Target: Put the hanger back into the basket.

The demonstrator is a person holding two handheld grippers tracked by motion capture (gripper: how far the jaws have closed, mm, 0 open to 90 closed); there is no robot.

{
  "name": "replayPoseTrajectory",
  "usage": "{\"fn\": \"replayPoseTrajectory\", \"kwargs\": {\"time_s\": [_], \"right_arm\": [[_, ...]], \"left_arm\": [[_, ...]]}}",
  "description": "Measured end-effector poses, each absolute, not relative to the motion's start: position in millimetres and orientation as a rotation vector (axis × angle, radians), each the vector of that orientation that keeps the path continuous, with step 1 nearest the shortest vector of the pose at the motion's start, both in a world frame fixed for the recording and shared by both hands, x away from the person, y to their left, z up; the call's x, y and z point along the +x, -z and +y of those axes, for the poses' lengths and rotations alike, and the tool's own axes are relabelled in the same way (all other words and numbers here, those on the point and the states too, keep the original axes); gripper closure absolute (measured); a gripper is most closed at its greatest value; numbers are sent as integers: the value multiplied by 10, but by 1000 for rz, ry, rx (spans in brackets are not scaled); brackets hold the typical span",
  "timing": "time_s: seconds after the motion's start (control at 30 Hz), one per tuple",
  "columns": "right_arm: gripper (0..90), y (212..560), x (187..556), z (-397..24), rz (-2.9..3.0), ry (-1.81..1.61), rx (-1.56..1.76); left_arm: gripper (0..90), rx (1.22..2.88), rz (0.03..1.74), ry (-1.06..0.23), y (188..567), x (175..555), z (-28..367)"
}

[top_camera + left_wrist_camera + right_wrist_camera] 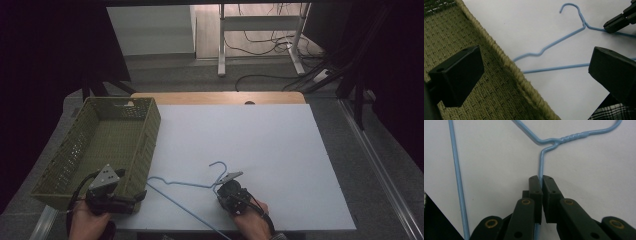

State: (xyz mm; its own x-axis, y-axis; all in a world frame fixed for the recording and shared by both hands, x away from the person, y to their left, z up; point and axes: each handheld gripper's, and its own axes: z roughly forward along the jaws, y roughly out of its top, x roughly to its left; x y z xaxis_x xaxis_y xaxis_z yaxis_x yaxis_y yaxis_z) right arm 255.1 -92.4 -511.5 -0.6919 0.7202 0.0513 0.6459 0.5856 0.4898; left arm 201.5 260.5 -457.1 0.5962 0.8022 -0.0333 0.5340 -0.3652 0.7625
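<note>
Gripping the blue wire hanger on one sloping shoulder wire, a little below the twisted neck, with the right gripper and its jaws closed tight on the thin rod so that almost no gap remains between the pads

Lying flat on the white table, near the front edge, hook pointing away from the person, far shoulder reaching close to the green woven basket at the table's left side, long bottom bar running back toward the person

Hovering over the near corner of the basket with the left gripper, jaws spread wide, holding nothing, one jaw above the basket's weave and the other above the white surface beside the rim

Judging from the thin wire: very light, stiff enough to keep its outline, yet springy and likely to flex or swing from a single pinch point. Smooth coating, round section, so probably prone to twisting or slipping inside flat pads unless squeezed squarely across the wire

Best hold likely close to the twisted neck, where both shoulders meet and the balance sits; a second grasp on the opposite shoulder or the bottom bar would steady any rotation. No real fragility, only a risk of bending if forced against the basket wall
</note>
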Motion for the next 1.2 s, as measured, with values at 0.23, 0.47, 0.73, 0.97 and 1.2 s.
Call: {"fn": "replayPoseTrajectory", "kwargs": {"time_s": [0.23,0.47,0.73,0.97,1.2], "right_arm": [[867,5024,2562,-976,2627,-812,1191],[868,4954,2561,-1008,2606,-868,1200],[868,4871,2543,-1031,2589,-922,1194],[868,4842,2531,-1034,2586,-938,1192],[868,4807,2525,-1036,2580,-953,1186]], "left_arm": [[8,2041,1027,-480,4448,1994,2555],[14,2049,981,-485,4318,1985,2451],[11,2080,909,-365,4234,2067,2243],[27,2167,853,-306,4249,2192,1906],[87,2225,811,-250,4409,2398,1589]]}}
